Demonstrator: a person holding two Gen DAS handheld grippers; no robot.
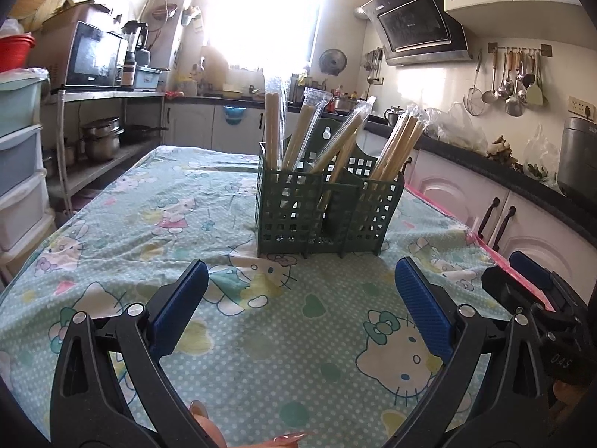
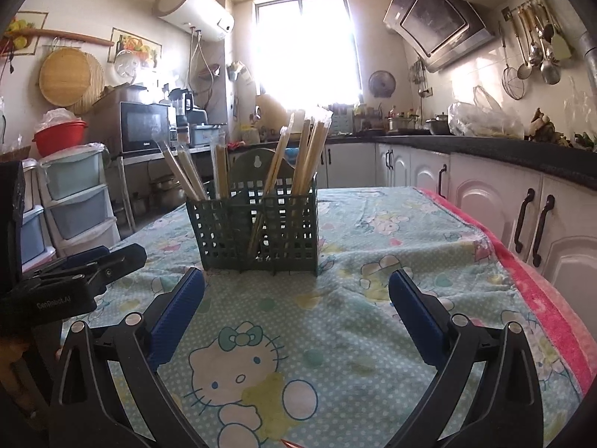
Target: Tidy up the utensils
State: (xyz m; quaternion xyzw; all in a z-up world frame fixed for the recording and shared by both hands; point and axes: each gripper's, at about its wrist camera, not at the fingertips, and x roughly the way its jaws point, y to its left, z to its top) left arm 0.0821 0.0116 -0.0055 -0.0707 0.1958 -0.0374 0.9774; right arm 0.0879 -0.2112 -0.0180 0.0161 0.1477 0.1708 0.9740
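A dark green lattice utensil holder [image 1: 328, 211] [image 2: 257, 231] stands upright in the middle of the table. Several pairs of wooden chopsticks in clear plastic sleeves [image 1: 313, 130] [image 2: 306, 156] stick up out of its compartments, leaning in different directions. My left gripper [image 1: 300, 280] hovers over the cloth just in front of the holder, jaws wide open with nothing between them. My right gripper [image 2: 296, 291] is also open and empty, a little short of the holder. In the left wrist view the right gripper [image 1: 537, 295] shows at the right edge; in the right wrist view the left gripper [image 2: 82, 268] shows at the left.
A cartoon-cat tablecloth [image 1: 149, 224] [image 2: 391, 261] covers the table, with a pink towel edge [image 2: 541, 291] on the right side. White cabinets and a dark counter [image 2: 522, 156] run along the right. Plastic drawers [image 1: 18, 156] and a metal shelf with pots [image 1: 100, 142] stand on the left.
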